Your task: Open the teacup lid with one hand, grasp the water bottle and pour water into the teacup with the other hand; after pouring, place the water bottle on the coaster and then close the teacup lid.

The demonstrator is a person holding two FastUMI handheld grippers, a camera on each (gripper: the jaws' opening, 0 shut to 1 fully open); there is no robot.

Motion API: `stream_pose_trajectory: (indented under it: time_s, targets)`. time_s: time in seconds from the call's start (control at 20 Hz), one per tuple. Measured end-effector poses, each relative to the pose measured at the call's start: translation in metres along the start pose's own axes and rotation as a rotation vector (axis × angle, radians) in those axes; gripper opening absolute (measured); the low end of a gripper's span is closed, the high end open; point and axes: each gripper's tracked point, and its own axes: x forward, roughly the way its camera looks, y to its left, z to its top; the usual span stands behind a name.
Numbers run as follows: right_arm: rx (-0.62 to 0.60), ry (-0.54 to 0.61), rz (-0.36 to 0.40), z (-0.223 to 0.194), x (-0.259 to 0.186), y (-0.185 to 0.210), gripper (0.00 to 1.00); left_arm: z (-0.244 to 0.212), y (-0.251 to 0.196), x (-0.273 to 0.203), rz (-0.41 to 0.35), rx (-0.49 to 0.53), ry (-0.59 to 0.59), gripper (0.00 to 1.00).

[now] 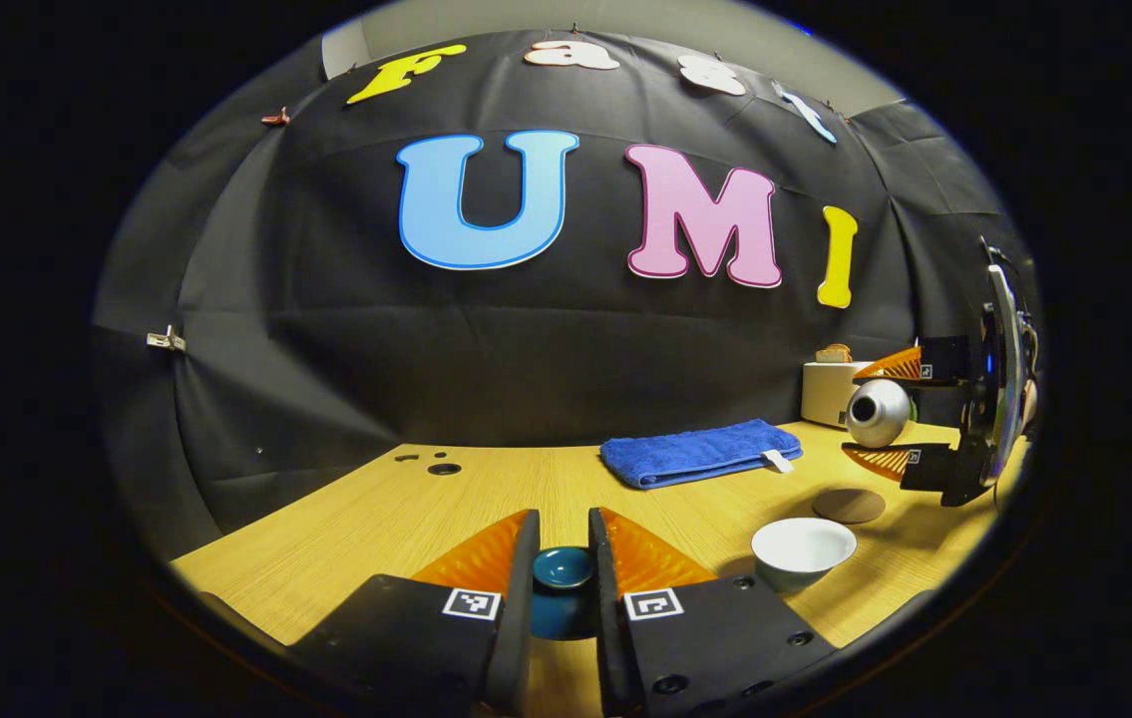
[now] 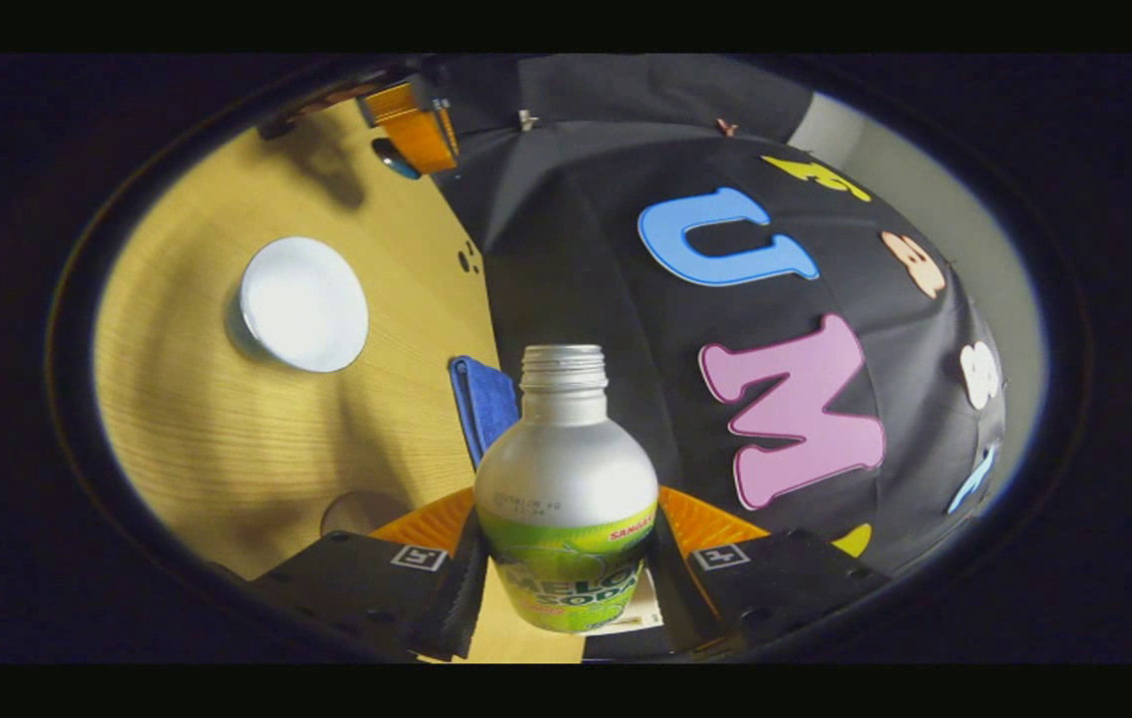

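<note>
Light wooden desk — bare grain at its left half, near edge just under the left gripper. Folded blue towel lies at the back by the black cloth wall. Silver metal bottle with a green label is off the desk, tipped sideways, uncapped, right gripper fingers clenched on its body. Open white ceramic teacup stands near the front edge, round brown coaster just behind it, apart. Dark blue round lid — pinched between the left fingers.
</note>
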Motion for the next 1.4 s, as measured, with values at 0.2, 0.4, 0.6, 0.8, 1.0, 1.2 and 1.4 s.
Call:
stream_pose_trajectory:
  time_s: [0.2,0.4,0.6,0.8,1.0,1.2,1.4]
  targets:
    - [-0.110,-0.036,0.010,0.006,0.006,0.008,0.73,0.000,0.000,0.000,-0.002,0.000,0.001,0.31]
    - [-0.170,-0.058,0.028,0.010,0.010,0.017,0.73,0.000,0.000,0.000,-0.002,0.000,0.001,0.31]
    - [-0.256,-0.095,0.034,0.019,0.011,0.022,0.73,0.001,0.000,0.000,-0.002,0.000,0.000,0.31]
    - [-0.352,-0.141,0.028,0.029,0.012,0.020,0.73,0.000,0.000,0.000,-0.003,0.000,0.001,0.31]
    - [-0.430,-0.167,0.024,0.033,0.017,0.025,0.73,0.001,0.000,0.001,-0.003,0.000,0.001,0.31]
    - [-0.477,-0.183,0.026,0.034,0.018,0.030,0.73,0.001,0.000,0.000,-0.002,0.000,0.001,0.31]
    - [-0.523,-0.199,0.018,0.040,0.019,0.031,0.73,0.001,0.000,0.000,0.000,0.000,0.001,0.31]
